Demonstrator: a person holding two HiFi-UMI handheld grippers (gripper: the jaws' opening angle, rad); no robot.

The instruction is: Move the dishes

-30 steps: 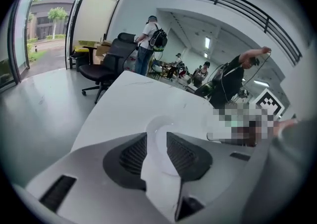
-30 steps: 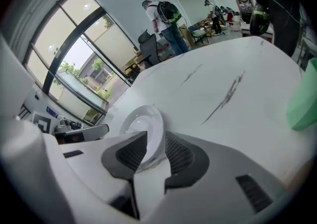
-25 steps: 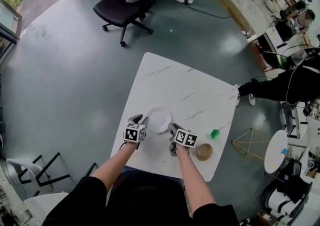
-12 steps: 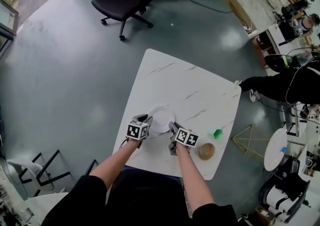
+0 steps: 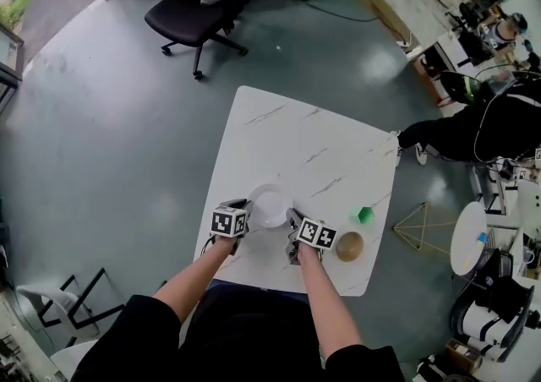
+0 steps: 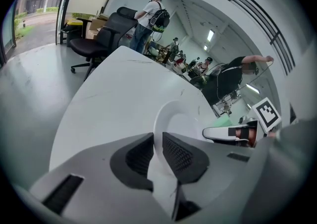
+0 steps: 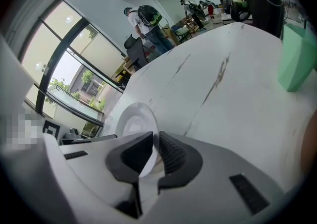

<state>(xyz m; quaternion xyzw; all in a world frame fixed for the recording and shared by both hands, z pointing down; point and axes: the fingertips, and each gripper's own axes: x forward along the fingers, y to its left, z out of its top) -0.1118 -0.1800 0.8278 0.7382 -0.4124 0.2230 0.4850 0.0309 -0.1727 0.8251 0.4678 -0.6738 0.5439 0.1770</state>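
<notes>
Here, the white marbled bench (image 5: 313,152) fills the middle of the head view, and a black office chair (image 5: 199,4) stands well beyond its far edge. The white plate (image 5: 270,207) lies near my edge of the bench, straight between my two tongs. It is round, so it has no long axis to mind.

My left tongs (image 5: 240,206) have just been closing and pinch the plate's left rim. My right tongs (image 5: 292,220) have just been closing too and pinch its right rim. Both hands are equally near.

A brown bowl (image 5: 349,246) sits just right of my right tongs, with a small green block (image 5: 364,215) beyond it. I judge both clear of a straight lift.
</notes>
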